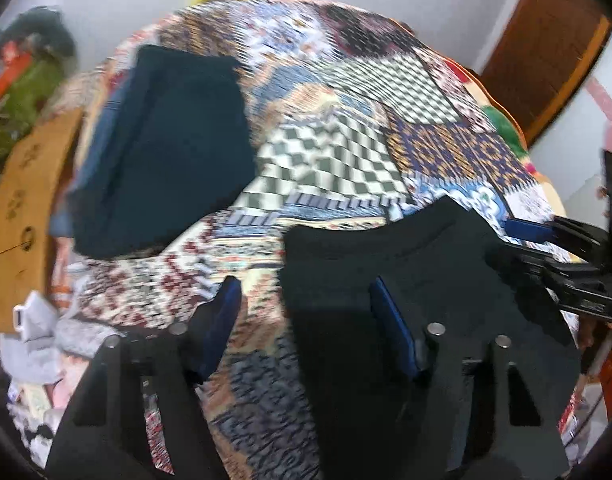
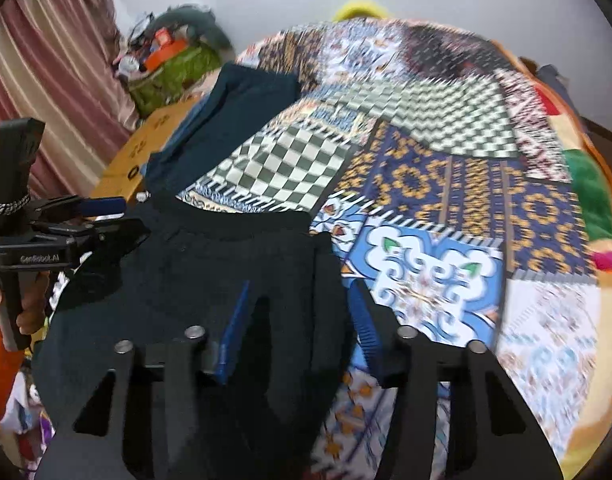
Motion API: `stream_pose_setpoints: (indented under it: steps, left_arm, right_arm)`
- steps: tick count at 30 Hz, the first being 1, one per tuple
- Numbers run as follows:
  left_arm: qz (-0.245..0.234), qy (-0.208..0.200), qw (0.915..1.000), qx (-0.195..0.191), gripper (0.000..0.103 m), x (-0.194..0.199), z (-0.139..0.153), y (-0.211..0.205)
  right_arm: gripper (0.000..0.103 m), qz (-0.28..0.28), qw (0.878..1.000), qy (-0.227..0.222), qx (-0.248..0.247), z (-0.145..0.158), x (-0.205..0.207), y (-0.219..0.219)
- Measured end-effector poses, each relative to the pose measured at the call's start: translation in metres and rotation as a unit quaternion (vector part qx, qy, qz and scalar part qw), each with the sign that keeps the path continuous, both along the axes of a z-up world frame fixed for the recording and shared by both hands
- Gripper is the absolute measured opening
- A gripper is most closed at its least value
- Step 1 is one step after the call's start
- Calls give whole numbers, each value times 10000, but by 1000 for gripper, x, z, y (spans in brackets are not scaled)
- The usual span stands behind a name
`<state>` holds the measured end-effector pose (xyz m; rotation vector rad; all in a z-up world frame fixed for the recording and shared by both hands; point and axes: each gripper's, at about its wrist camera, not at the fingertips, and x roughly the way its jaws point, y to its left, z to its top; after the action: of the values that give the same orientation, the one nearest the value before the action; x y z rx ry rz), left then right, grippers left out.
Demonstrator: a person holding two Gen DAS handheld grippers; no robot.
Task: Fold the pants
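Observation:
Black pants (image 1: 405, 264) lie on a patchwork quilt at the near edge of the bed; they also show in the right wrist view (image 2: 210, 272). My left gripper (image 1: 304, 292) is open over the pants' left edge, its right finger above the cloth and its left finger over the quilt. My right gripper (image 2: 300, 304) is open over the pants' right edge. The right gripper shows in the left view (image 1: 553, 248) and the left gripper in the right view (image 2: 98, 216), both at the pants' waistband end.
A folded dark teal garment (image 1: 166, 148) lies on the quilt (image 1: 345, 120) farther back left, also seen in the right wrist view (image 2: 226, 120). A wooden board (image 1: 30, 208) and a cluttered pile (image 2: 170, 60) stand left of the bed. A curtain (image 2: 46, 80) hangs left.

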<state>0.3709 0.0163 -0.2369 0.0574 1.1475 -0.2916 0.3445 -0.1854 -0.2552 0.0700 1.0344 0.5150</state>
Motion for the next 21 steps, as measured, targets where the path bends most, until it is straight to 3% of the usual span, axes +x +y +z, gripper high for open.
stream_pose_setpoints:
  steps: [2,4,7,15,21]
  left_arm:
    - [-180,75,9998,103,63,4,-7,-9]
    - [-315,62,9993,179,60,6,-12,-16]
    - [-316,-69,9990,321,55,8,-15,-17]
    - [-225,-129,9988,421,55,11,-19,-14]
    - [-17,-600,9969,503,55,-6,24,-3]
  right_arm:
    - [33,99,9999,80,-102,-8,9,8]
    - [19,234,9996,31,-135,-10,12,11]
    - [13,378,9986,-27,-370,-15,13,17]
    - [12,513,9938,-311,-935,-19,4,26]
    - [13,256,9956,-470,-771,17,-6,14]
